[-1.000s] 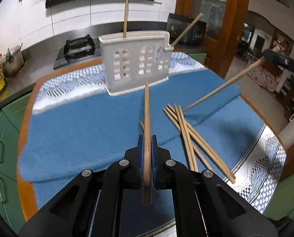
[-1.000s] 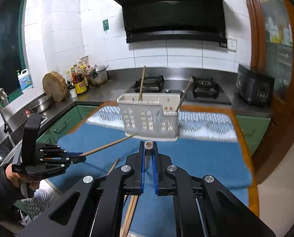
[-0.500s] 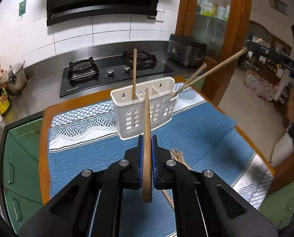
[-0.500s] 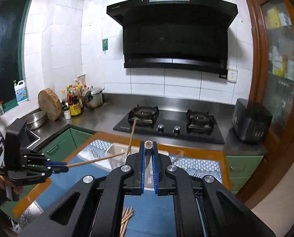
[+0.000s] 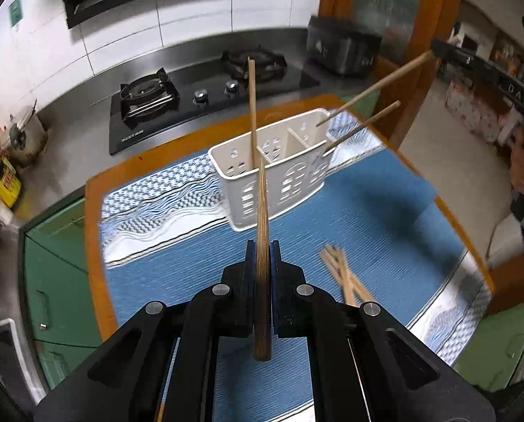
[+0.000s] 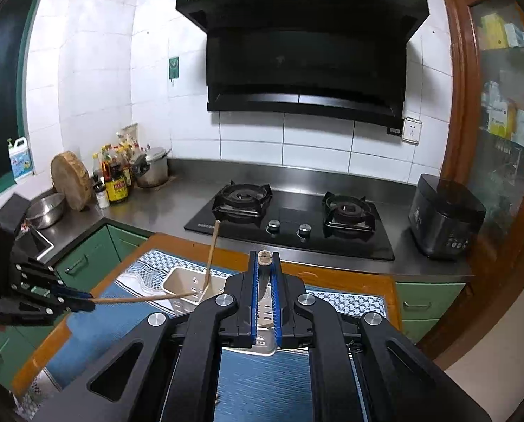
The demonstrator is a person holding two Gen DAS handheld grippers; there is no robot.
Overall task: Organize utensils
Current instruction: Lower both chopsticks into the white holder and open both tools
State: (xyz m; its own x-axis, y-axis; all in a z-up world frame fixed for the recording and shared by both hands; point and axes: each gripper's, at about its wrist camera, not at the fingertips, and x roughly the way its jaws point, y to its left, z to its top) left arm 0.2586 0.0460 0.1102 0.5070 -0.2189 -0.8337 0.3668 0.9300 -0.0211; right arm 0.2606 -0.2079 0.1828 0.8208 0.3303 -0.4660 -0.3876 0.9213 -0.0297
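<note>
Two grippers are in my views, each pinching one chopstick. My left gripper (image 5: 262, 246), lower centre of the left wrist view, has its jaws pressed onto a chopstick (image 5: 262, 232) pointing toward the white utensil holder (image 5: 279, 179) at mid-frame. My right gripper (image 6: 264, 267), lower centre of the right wrist view, clamps another chopstick (image 6: 264, 258), seen end-on between the blue pads. The holder stands on the blue cloth (image 5: 367, 218). One chopstick (image 5: 252, 105) stands upright in its left compartment; one (image 5: 363, 125) leans from its right end. Loose chopsticks (image 5: 342, 274) lie on the cloth at lower right.
</note>
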